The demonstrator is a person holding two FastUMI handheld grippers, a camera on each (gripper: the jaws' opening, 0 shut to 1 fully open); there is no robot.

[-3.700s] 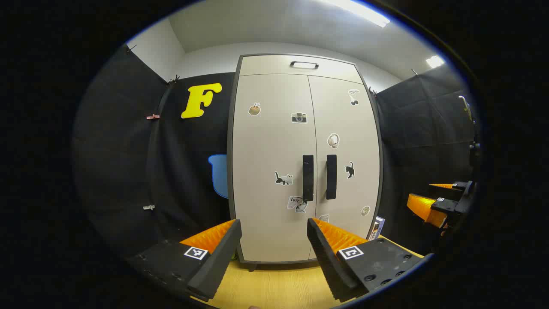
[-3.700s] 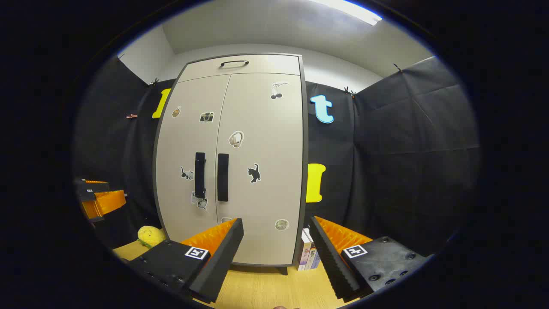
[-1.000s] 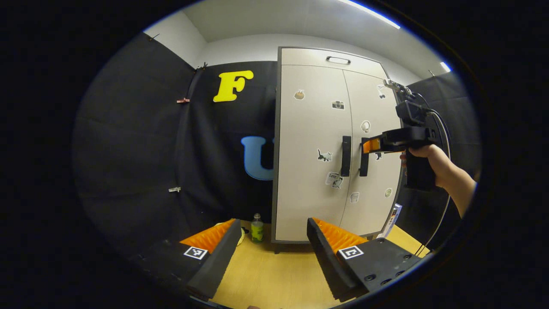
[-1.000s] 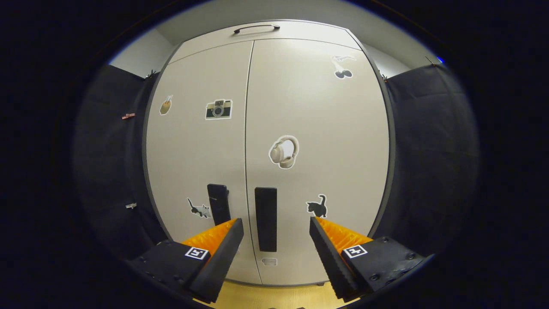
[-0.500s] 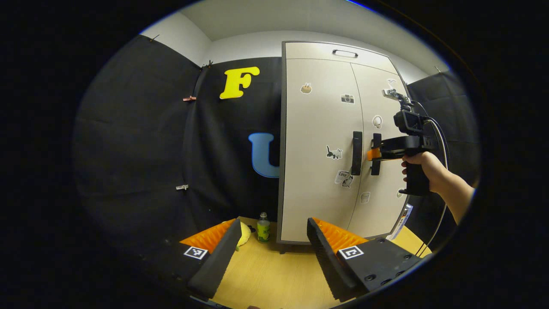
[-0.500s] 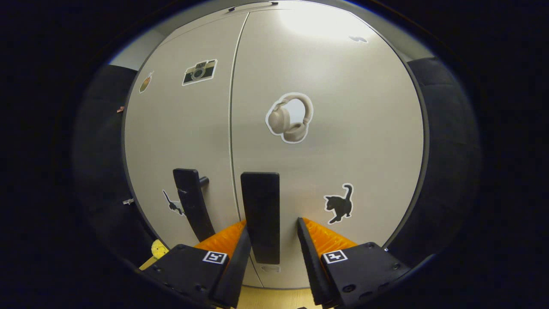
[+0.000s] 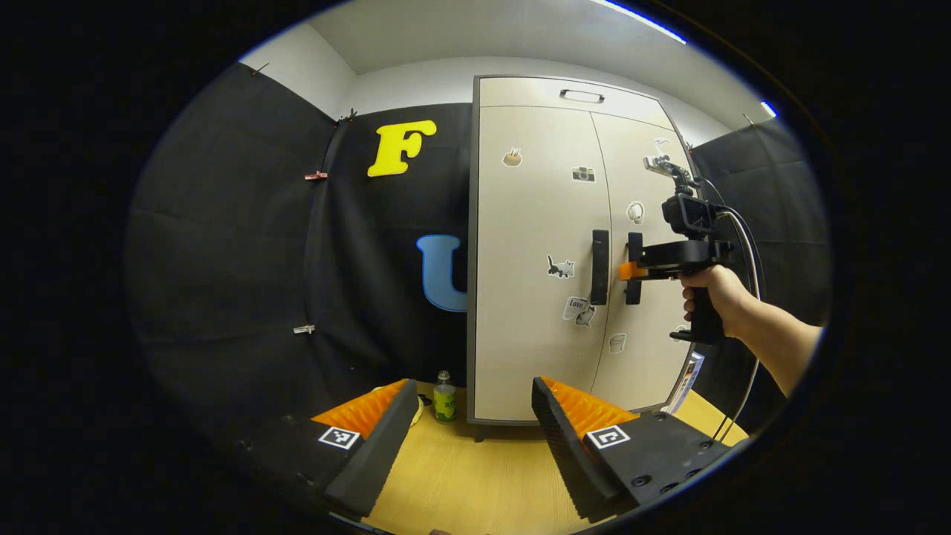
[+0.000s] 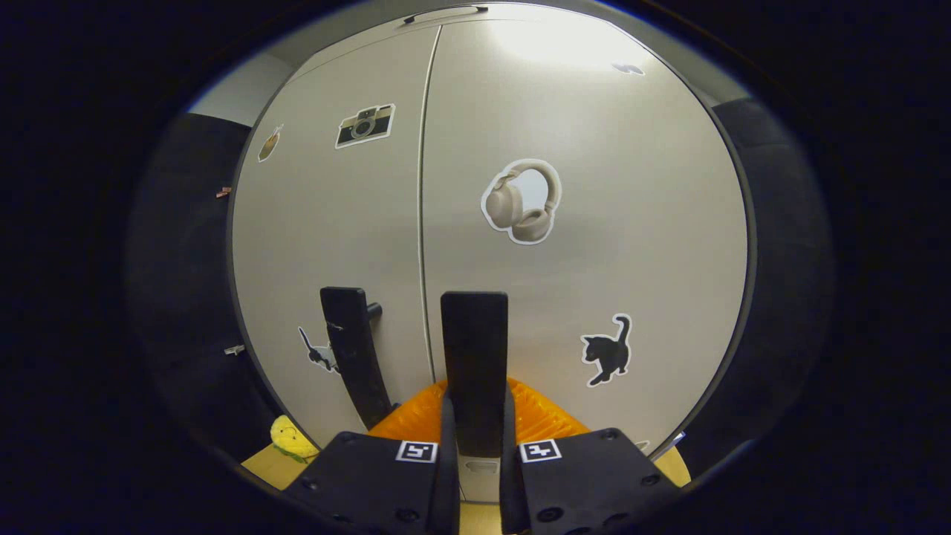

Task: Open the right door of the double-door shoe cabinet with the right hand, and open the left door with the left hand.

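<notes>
Right hand-held gripper (image 8: 475,423) clamps flat bar handle (image 8: 474,357) (matte) — doors closed.

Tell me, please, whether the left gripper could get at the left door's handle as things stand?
Probably yes: the left gripper is open and well back, nothing lies between it and the left handle, and the right gripper clamps only the right handle beside it.

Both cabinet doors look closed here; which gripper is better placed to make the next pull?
Right. The right gripper is closed on the right door handle, ready to pull. The left gripper is open, well back from the left door handle.
</notes>
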